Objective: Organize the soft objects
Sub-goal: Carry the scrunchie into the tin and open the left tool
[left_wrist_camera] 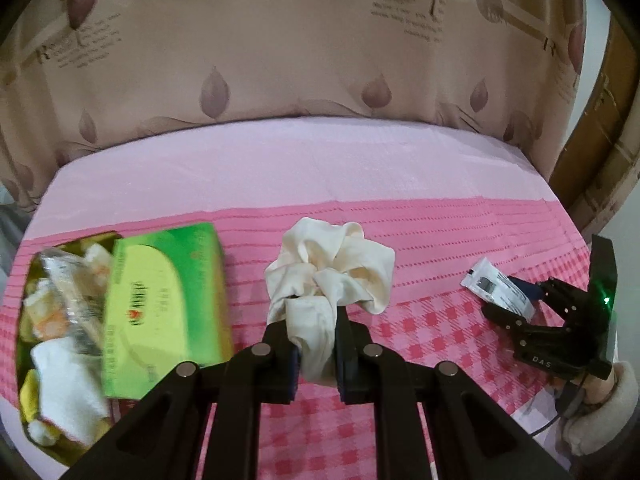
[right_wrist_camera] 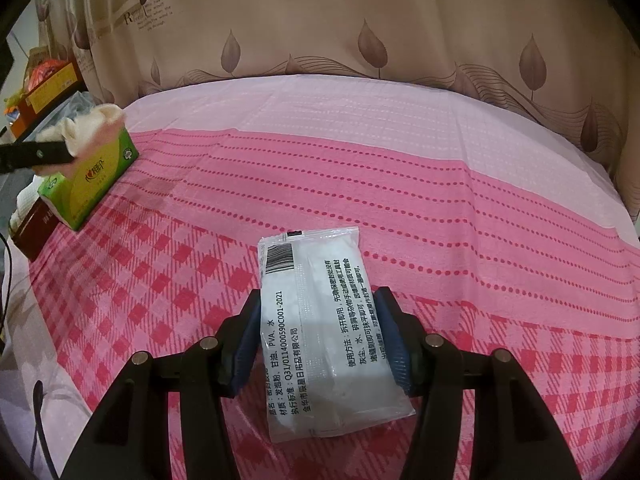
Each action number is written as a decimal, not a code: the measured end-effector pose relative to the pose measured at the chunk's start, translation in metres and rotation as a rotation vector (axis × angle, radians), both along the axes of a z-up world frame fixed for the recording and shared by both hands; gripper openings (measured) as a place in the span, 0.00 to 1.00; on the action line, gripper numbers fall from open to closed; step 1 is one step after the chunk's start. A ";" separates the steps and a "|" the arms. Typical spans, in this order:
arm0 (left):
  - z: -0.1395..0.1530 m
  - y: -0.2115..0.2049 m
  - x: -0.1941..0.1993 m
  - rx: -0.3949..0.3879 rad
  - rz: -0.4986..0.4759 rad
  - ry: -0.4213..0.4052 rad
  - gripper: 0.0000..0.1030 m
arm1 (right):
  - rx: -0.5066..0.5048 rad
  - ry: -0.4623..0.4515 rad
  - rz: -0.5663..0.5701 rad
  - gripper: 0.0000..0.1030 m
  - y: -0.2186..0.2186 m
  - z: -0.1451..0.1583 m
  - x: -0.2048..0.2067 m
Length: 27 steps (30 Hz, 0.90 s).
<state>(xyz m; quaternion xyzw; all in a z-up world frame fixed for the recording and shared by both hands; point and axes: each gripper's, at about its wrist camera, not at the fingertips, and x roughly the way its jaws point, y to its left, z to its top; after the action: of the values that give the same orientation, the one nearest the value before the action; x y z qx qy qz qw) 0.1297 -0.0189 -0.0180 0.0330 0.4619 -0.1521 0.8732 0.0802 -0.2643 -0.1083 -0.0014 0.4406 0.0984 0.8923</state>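
The left gripper (left_wrist_camera: 316, 344) has its jaws pinched almost shut on a fold of a cream scrunchie (left_wrist_camera: 332, 272), which bunches out ahead of the fingertips, apparently lifted clear of the pink checked bedsheet (left_wrist_camera: 420, 220). From the right wrist view it hangs over the green tissue box (right_wrist_camera: 100, 176), so it is already close to the storage box (left_wrist_camera: 24, 320) at the left edge of the bed, where a white cloth (left_wrist_camera: 68, 392) and some plastic-wrapped bits lie heaped.

The right gripper (right_wrist_camera: 316, 340) sits near the front of the bed with its blue pads (right_wrist_camera: 244, 344) against the two long sides of a white sealed packet (right_wrist_camera: 320, 328), printed with a barcode and black text. The jaws stand about half apart, closed on the packet's width, and the packet still seems to lie on the sheet.

To land the scrunchie well, I'd carry it high enough to clear the tissue box, which leans at the storage box's right side, then bring it over the open part before letting go. The fabric is limp and held by one fold only, so a quick swing could make it snag on the box edge; a steady move and a low release should keep it inside. The heap already looks full, so aiming for a gap beside the white cloth seems wise. The packet can wait where it is.
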 end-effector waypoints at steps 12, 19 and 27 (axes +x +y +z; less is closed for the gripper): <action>0.027 0.085 -0.007 0.042 0.163 -0.058 0.13 | -0.011 0.000 -0.001 0.52 0.002 0.000 -0.002; 0.034 0.138 -0.007 0.079 0.263 -0.078 0.13 | -0.018 0.000 -0.001 0.52 0.003 0.001 -0.003; 0.029 0.188 -0.004 0.112 0.352 -0.067 0.13 | -0.023 0.000 -0.002 0.52 0.003 0.000 -0.002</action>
<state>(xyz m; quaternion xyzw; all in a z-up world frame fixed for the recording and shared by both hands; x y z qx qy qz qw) 0.1254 0.1688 0.0105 0.0054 0.4389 0.0304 0.8980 0.0780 -0.2608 -0.1082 -0.0114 0.4417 0.0926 0.8923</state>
